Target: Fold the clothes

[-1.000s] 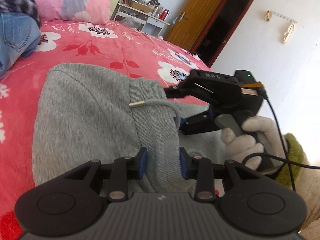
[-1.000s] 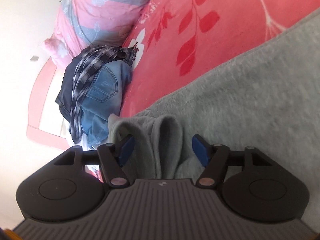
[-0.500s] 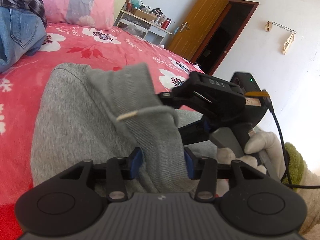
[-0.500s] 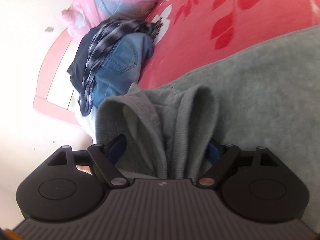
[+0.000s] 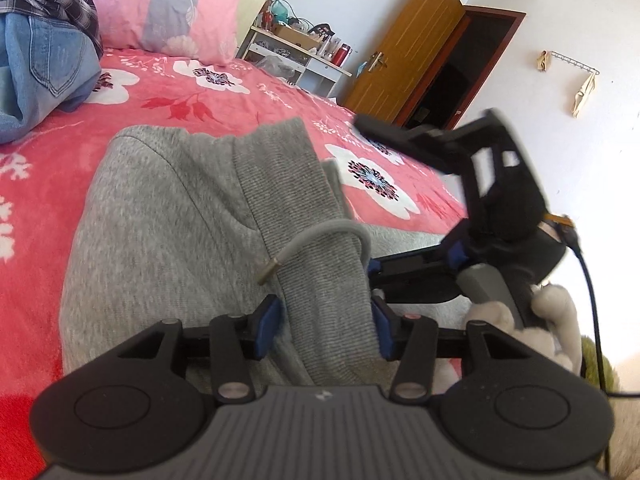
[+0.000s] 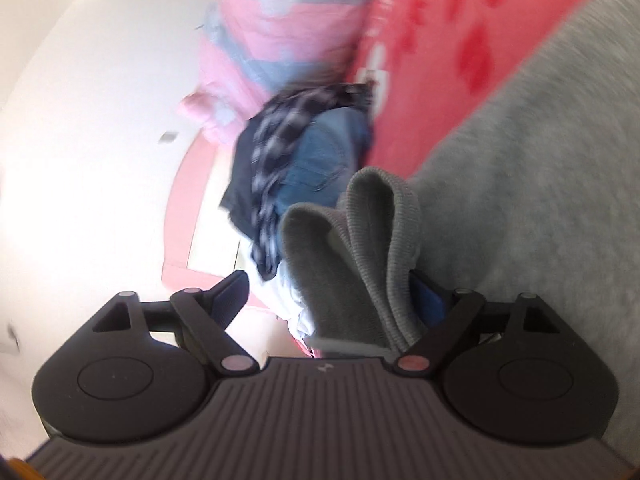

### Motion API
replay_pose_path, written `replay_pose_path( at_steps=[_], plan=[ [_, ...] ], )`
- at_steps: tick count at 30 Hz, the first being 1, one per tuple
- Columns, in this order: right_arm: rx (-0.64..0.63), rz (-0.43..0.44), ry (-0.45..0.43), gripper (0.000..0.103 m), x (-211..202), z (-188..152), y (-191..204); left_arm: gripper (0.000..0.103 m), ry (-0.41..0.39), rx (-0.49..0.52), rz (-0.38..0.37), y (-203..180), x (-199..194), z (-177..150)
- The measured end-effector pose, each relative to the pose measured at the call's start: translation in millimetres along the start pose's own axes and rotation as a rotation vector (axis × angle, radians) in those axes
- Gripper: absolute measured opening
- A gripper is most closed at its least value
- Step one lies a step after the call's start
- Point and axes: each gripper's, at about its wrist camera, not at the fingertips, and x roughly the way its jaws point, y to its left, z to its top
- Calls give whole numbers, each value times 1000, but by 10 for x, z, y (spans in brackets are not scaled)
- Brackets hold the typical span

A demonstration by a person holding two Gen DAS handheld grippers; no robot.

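A grey knit garment [image 5: 160, 240] lies on the pink floral bedspread [image 5: 200, 96]. Its ribbed waistband [image 5: 288, 184] is raised off it, and a drawstring [image 5: 320, 232] curls out in front. My left gripper [image 5: 324, 320] is open, and the waistband fills the gap between its blue pads. My right gripper [image 6: 332, 300] is open wide and turned on its side. The folded waistband [image 6: 372, 240] rests against its bed-side finger, with bare space at the other finger. In the left wrist view the right gripper [image 5: 366, 196] sits just right of the waistband, held by a gloved hand [image 5: 500, 320].
A pile of jeans and a plaid shirt [image 5: 36, 60] lies at the head of the bed beside a pink pillow [image 5: 172, 4]. A cluttered white shelf [image 5: 296, 56] and an open wooden door [image 5: 408, 48] stand beyond the bed. The right wrist view is motion-blurred.
The waistband has come up off the flat garment and now stands between the left fingers. Both grippers' fingers have spread wider. The right gripper has tilted upward.
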Motion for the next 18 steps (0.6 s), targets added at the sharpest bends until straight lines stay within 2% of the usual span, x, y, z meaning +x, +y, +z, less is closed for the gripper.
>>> replay_pose_path(
  at_steps=[2,6,9,13,15,17,18],
  plan=[
    [-53,-7,3,96,26,-20,78,51,-2,-7,1,8,2,-6],
    [-156,-47,17,96,93,-52,228,52,-6,-7,15,-6,25,-8],
    [-277,-135,56,96,169,-86,389,55,-8,22,30,-48,51,-27],
    [-377,-272,116,93,325,-130,457,60,-27,50,42,-104,53,-76],
    [-402,-322,145,89,412,-148,442,61,-40,56,42,-116,37,-103],
    [-400,-336,151,68,427,-146,411,62,-53,55,41,-120,10,-122],
    [-399,-343,153,63,435,-145,396,62,-60,51,40,-120,-19,-127]
  ],
)
